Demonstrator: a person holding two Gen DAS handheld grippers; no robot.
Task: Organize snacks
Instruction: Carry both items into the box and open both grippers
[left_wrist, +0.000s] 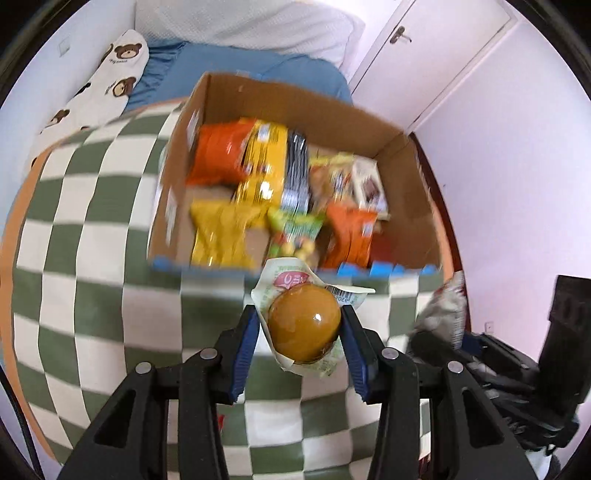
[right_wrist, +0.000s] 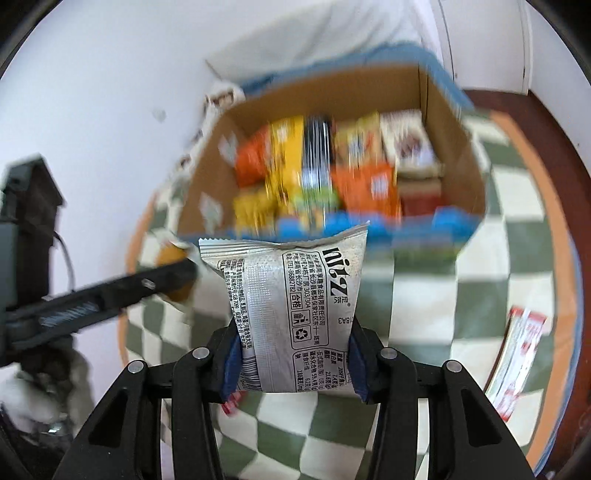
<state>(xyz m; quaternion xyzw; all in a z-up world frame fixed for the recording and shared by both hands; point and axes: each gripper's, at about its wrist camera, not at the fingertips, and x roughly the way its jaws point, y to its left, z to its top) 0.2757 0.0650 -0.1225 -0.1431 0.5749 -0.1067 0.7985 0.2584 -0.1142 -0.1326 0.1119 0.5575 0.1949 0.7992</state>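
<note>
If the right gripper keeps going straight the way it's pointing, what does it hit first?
Probably the near wall of the cardboard box, though depth is unclear. The right gripper holds a silver snack packet pointing at it.

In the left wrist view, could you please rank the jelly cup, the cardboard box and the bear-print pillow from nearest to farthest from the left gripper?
1. Jelly cup: clamped in the left gripper.
2. Cardboard box: just beyond, on the checkered blanket.
3. Bear-print pillow: far upper left, by the wall.

Amber jelly cup and silver packet held aloft — open snack-filled carton beyond.
</note>
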